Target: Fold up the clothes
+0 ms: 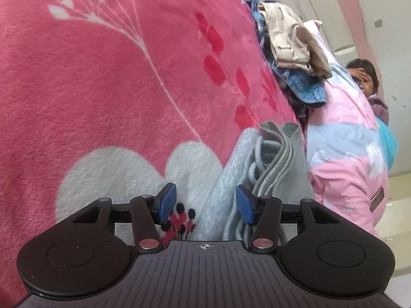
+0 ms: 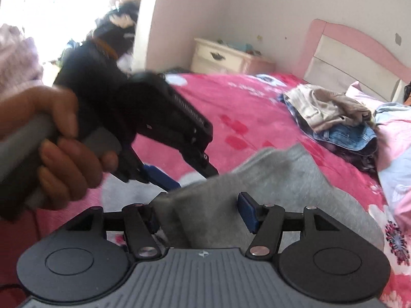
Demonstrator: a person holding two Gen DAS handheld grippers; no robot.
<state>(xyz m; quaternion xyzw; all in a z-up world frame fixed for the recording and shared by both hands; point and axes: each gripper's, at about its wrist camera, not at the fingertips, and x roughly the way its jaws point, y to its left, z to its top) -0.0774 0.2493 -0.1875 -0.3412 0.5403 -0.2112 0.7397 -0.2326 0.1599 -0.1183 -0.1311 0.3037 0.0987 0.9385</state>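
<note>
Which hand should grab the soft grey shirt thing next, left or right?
Probably right. The right tool already has the grey knit garment lying between its open blue pads. The left tool is open too, beside the folds over the pink fleece blanket.

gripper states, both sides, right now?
Left gripper: open, pads apart over the grey garment, not pressing it.
Right gripper: open, the grey fabric lies between its pads but is not pinched.

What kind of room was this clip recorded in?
A bedroom, most likely: a bed under a pink floral blanket, a pink headboard against the wall, and a cream nightstand beside it. Clothes lie piled on the bed.
</note>
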